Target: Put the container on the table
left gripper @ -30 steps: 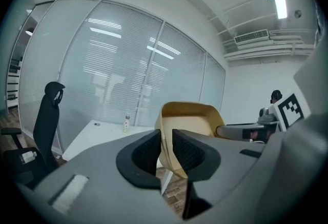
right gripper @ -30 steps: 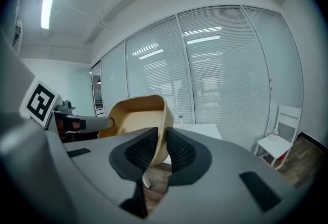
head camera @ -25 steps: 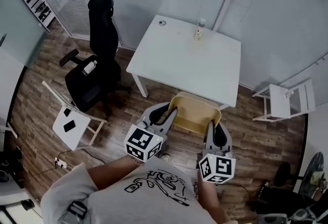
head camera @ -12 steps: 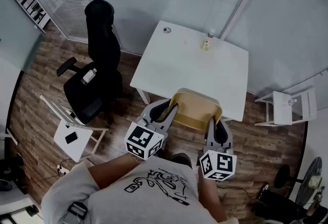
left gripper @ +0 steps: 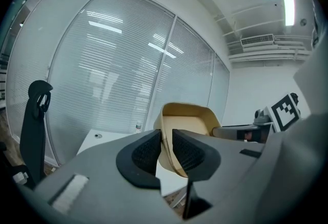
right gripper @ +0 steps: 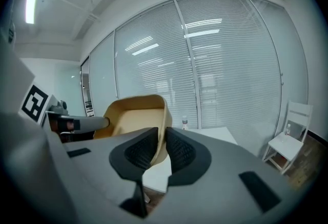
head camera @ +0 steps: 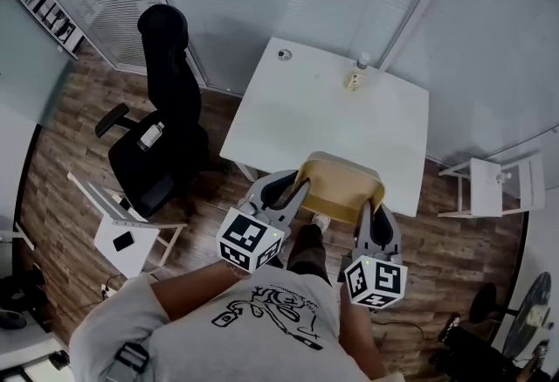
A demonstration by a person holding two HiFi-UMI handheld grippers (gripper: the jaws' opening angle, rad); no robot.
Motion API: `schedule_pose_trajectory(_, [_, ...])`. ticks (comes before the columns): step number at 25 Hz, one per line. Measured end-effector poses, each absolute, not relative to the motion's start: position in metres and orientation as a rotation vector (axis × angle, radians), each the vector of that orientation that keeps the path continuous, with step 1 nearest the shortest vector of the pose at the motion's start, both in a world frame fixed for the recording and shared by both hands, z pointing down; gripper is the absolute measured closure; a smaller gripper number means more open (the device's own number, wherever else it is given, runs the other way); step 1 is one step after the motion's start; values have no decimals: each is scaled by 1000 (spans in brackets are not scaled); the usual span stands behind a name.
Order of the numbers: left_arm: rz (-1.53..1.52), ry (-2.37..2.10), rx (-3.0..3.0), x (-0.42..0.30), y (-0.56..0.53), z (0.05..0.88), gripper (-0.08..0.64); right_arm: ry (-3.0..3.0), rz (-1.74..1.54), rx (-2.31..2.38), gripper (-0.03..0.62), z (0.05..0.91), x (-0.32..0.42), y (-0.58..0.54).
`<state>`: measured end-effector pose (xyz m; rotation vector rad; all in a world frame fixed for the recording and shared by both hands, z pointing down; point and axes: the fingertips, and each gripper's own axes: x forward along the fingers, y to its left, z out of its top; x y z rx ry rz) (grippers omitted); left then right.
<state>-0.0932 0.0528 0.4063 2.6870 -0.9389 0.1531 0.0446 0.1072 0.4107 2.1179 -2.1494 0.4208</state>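
The left gripper (left gripper: 164, 152) has its jaws clenched on the left wall of the tan container (left gripper: 187, 118), the thin rim pinched between the dark ribbed pads. The right gripper (right gripper: 160, 154) grasps the opposite wall in the same way, jaws tight on the rim. In the head view the container hangs between the two grippers with its open side up. It sits at the near edge of the white surface (head camera: 332, 122) and overlaps that edge. The gripper views show its curved underside raised, with the surface behind it.

A small bottle (head camera: 355, 79) stands upright near the far edge of the surface. A black office chair (head camera: 166, 109) is off to the left on the wooden floor (head camera: 79, 135). A white chair (head camera: 489, 184) stands to the right.
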Motion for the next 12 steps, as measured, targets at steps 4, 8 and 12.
schedule_pose_trajectory(4, [166,-933,2685,-74,34,409,494,-2150,433,2132,557,415,65,86])
schedule_pose_trajectory(8, [176,-939,2685,-41,5,412,494,-2155,427,2125,557,416,96,59])
schedule_pose_trajectory(12, [186,-959,2679,-2,-29,412,494,-2168,452,2117,557,419,136,24])
